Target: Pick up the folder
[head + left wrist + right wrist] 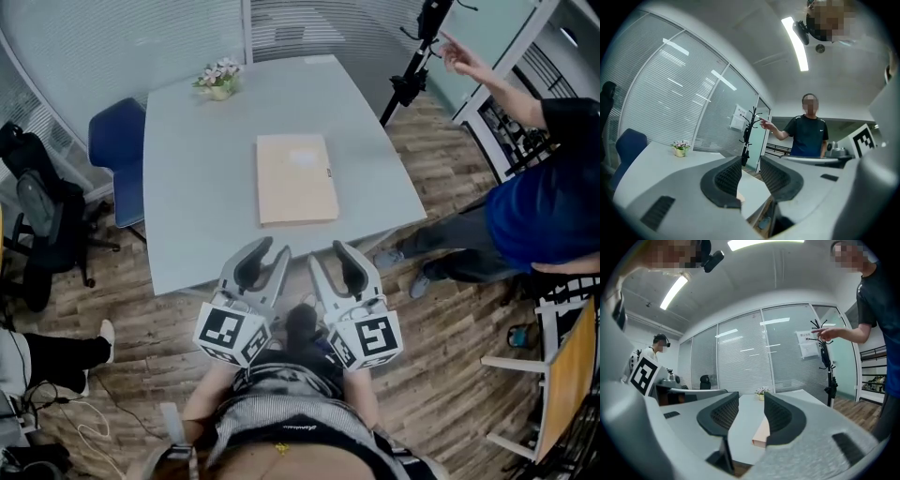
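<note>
Bright, even light falls from ceiling strip lights (797, 44), shadows are soft, and both gripper views bend strongly toward dark, rounded edges.

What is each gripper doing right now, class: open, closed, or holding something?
Left gripper: open, holding nothing.
Right gripper: open, holding nothing; the folder lies untouched on the table.
</note>
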`<action>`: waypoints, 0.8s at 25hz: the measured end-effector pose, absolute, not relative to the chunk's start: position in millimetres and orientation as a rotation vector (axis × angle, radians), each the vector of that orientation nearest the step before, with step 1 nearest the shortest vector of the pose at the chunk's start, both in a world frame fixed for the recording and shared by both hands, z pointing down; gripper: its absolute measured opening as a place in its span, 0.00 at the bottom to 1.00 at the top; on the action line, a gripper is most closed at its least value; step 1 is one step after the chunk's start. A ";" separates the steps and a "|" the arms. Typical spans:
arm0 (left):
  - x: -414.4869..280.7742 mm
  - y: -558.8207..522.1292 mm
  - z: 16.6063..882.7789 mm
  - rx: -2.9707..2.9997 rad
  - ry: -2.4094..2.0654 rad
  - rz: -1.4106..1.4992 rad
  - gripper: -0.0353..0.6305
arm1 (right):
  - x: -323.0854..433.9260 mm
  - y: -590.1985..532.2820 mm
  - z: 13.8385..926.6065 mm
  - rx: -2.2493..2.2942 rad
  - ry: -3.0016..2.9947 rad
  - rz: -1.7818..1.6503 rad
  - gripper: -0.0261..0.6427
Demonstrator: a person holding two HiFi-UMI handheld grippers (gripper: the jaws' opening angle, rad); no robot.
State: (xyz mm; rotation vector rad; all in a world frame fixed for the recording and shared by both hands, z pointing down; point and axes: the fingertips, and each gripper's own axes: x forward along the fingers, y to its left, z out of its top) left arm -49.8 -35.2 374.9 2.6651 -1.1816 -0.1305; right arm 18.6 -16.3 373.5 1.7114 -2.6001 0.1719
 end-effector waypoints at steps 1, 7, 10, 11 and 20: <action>-45.1 -42.7 374.2 2.663 -1.185 -0.128 0.21 | 22.8 -24.5 373.0 1.706 -2.605 0.172 0.29; -18.2 -81.7 374.1 2.654 -1.208 -0.123 0.21 | 42.9 -68.3 371.2 1.656 -2.643 0.183 0.30; -9.3 -98.7 369.3 2.643 -1.234 -0.112 0.21 | 51.5 -86.8 370.0 1.632 -2.661 0.189 0.30; -7.1 -104.6 367.8 2.639 -1.247 -0.109 0.21 | 54.3 -92.8 370.2 1.623 -2.666 0.190 0.30; 17.7 -150.5 368.3 2.601 -1.331 -0.137 0.21 | 78.4 -142.5 368.7 1.527 -2.707 0.181 0.30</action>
